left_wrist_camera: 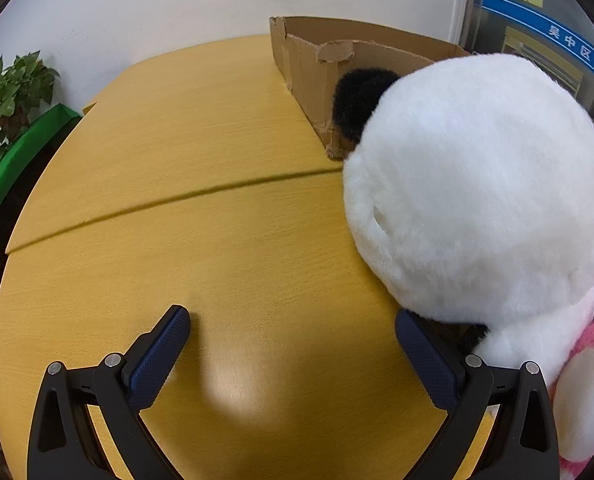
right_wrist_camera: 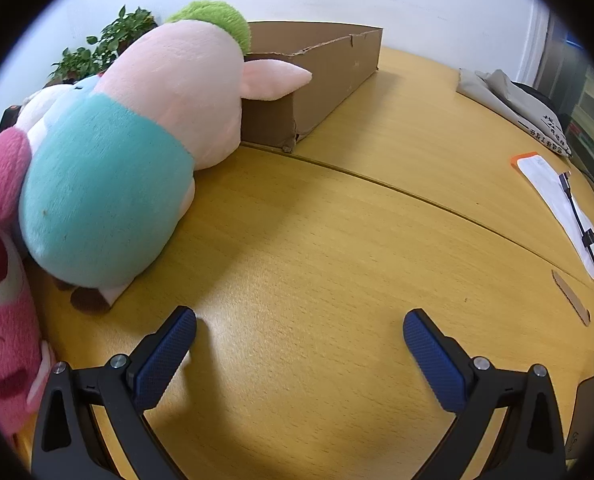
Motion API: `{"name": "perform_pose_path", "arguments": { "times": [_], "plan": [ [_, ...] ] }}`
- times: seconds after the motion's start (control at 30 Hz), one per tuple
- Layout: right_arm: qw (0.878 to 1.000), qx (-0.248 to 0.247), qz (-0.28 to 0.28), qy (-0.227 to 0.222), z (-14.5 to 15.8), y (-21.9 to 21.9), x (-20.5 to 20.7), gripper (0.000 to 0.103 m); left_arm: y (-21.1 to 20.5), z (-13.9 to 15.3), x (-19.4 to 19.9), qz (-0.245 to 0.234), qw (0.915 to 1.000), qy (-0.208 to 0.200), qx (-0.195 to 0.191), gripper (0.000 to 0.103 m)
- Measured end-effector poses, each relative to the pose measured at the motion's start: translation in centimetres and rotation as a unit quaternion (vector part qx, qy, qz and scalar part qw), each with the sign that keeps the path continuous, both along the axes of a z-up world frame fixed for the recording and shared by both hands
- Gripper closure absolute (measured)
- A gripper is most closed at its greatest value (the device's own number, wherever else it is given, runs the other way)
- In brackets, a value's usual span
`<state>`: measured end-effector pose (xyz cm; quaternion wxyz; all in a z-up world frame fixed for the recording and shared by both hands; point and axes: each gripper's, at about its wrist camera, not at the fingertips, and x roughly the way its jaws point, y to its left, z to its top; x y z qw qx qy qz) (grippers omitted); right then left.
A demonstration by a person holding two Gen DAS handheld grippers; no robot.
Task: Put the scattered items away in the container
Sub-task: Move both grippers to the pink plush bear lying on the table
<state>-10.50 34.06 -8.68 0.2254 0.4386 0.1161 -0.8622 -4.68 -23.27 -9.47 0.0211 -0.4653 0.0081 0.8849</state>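
Both grippers, left gripper (left_wrist_camera: 293, 330) and right gripper (right_wrist_camera: 300, 330), were held spread wide and empty over the wooden table (right_wrist_camera: 337, 240). At frame right, the white plush toy (left_wrist_camera: 477, 184) was seen beside the cardboard box (left_wrist_camera: 317, 68). It was judged light, soft and compressible, best pinched at a narrow limb or ear.

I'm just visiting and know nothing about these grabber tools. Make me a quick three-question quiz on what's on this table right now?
1. True or false: the left gripper is holding the white plush toy.
2. What is the cardboard box resting on?
3. The pig plush in the right wrist view wears a top that is: A) red, B) teal, C) black.

Key: 1. False; both it and the right gripper are open with nothing between the fingers. 2. The wooden table. 3. B.
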Motion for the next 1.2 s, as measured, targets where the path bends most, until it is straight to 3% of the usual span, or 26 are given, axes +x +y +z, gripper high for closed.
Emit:
{"name": "perform_pose_path", "arguments": {
  "times": [0.1, 0.27, 0.33, 0.53, 0.63, 0.77, 0.93, 1.2],
  "plan": [
    [0.999, 0.008, -0.039, -0.002, 0.2, 0.3, 1.5, 0.001, 0.7, 0.9, 3.0, 0.044, 0.9988, 0.011, -0.018, 0.0],
    [0.994, -0.016, -0.096, 0.055, 3.3, 0.6, 8.1, 0.0, 4.0, 5.9, 10.3, 0.103, 0.9866, 0.089, -0.09, 0.0],
    [0.99, -0.028, -0.108, 0.081, 5.1, 0.2, 10.5, 0.0, 6.1, 8.1, 12.8, 0.112, 0.9818, 0.121, -0.094, 0.0],
    [0.979, -0.096, -0.108, 0.14, 10.3, -2.7, 15.3, 0.0, 11.8, 11.3, 16.8, 0.088, 0.9827, 0.161, -0.027, 0.0],
    [0.977, -0.112, -0.103, 0.151, 11.2, -4.4, 16.4, 0.0, 14.0, 11.5, 17.2, 0.081, 0.982, 0.169, -0.022, 0.0],
    [0.976, -0.144, -0.101, 0.132, 10.9, -6.5, 17.4, 0.0, 15.8, 10.4, 15.6, 0.07, 0.9863, 0.149, -0.009, 0.0],
    [0.977, -0.119, -0.121, 0.128, 9.9, -9.6, 19.3, 0.0, 16.7, 8.2, 14.9, 0.06, 0.9914, 0.116, -0.005, 0.0],
    [0.979, -0.117, -0.129, 0.102, 8.8, -11.4, 19.7, 0.0, 15.0, 7.9, 13.7, 0.057, 0.9909, 0.094, 0.077, 0.0]
  ]
}}
